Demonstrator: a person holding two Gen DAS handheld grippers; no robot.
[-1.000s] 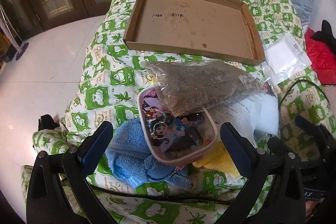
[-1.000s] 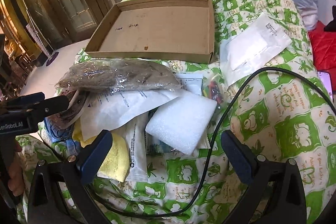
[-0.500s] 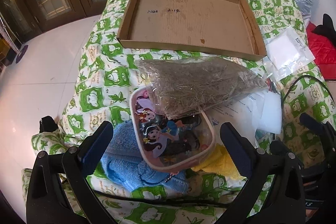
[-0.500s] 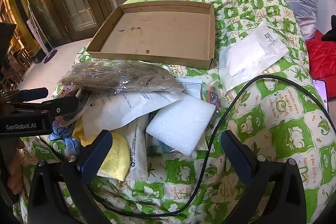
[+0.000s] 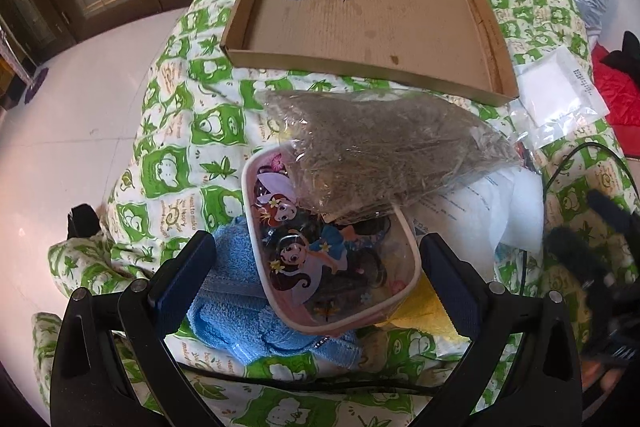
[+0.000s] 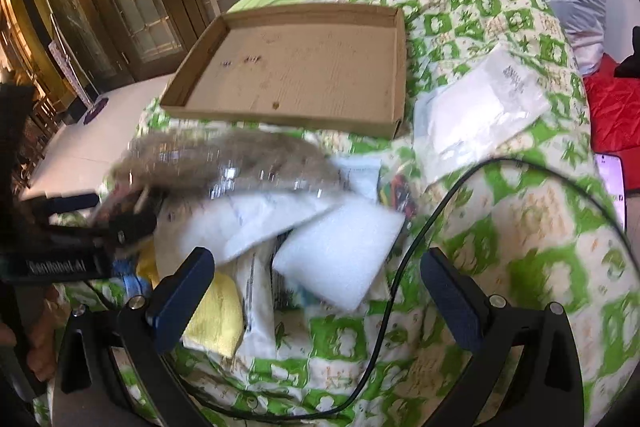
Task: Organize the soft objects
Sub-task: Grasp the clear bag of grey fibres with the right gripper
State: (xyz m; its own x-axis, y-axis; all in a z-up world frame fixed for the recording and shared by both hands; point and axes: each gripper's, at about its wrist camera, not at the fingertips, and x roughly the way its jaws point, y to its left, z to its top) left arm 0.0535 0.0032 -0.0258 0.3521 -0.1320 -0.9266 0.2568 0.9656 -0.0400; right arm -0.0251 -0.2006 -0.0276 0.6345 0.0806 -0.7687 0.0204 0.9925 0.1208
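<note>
A pile of soft things lies on a green-and-white quilt. My left gripper is open and hovers over a pink cartoon pouch, which rests on a blue towel and a yellow cloth. A clear bag of grey-brown fibre overlaps the pouch's far end. My right gripper is open and empty over a white foam block, white mailers and the yellow cloth. An empty cardboard tray lies beyond the pile, also in the right wrist view.
A black cable loops across the quilt between my right fingers. A white plastic packet lies right of the tray. A red cushion is at the far right. White floor drops off to the left. Wooden doors stand behind.
Both grippers have moved forward over the pile. The left gripper has closed in over the cartoon pouch. Both stay open and empty.
</note>
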